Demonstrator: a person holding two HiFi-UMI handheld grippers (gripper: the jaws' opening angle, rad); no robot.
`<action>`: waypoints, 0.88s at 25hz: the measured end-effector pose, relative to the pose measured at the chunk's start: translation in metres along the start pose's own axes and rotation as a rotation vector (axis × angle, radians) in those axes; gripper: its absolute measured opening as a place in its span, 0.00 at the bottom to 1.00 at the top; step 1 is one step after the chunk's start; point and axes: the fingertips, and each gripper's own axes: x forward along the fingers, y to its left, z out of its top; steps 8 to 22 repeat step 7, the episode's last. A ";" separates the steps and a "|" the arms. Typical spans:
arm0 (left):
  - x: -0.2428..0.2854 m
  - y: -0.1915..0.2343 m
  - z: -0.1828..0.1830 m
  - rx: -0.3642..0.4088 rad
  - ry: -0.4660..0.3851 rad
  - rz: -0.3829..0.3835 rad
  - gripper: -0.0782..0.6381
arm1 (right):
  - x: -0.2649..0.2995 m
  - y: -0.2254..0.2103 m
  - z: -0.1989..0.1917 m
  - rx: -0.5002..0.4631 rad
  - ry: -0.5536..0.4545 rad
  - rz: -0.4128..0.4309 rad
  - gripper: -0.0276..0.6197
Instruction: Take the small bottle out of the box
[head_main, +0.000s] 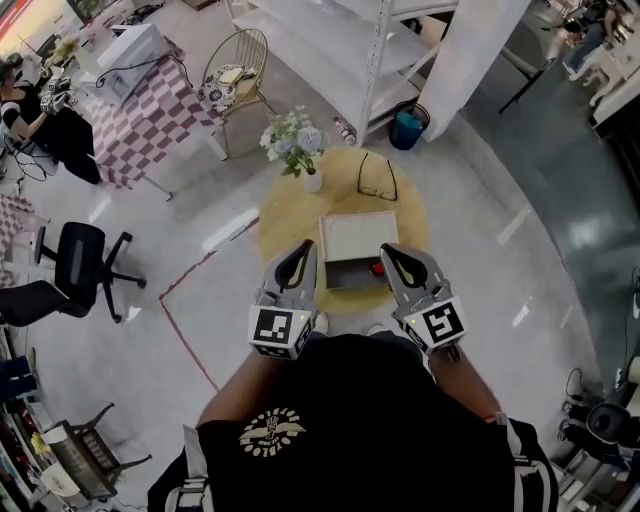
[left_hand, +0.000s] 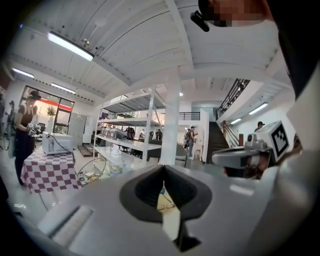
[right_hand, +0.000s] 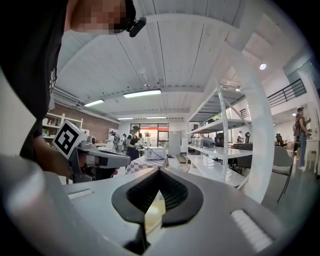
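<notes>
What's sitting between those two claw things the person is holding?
In the head view, an open white box lies between the left gripper and the right gripper, with a small red thing inside, nearer the right one.

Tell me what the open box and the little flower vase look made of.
The box: probably cardboard, matt off-white, with thin flat lid and walls. The vase: perhaps ceramic or glass, smooth white; too small to tell which.

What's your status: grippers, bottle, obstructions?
Both shut, empty: left gripper, right gripper, by the box. Small red item inside, likely the bottle. Nothing blocking.
</notes>
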 end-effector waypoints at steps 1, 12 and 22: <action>0.000 0.006 0.002 -0.007 -0.003 -0.014 0.11 | 0.005 0.004 0.001 -0.004 0.008 -0.014 0.05; -0.007 0.036 0.001 -0.035 0.012 -0.089 0.11 | 0.028 0.031 -0.001 0.013 0.024 -0.056 0.05; -0.007 0.036 0.001 -0.035 0.012 -0.089 0.11 | 0.028 0.031 -0.001 0.013 0.024 -0.056 0.05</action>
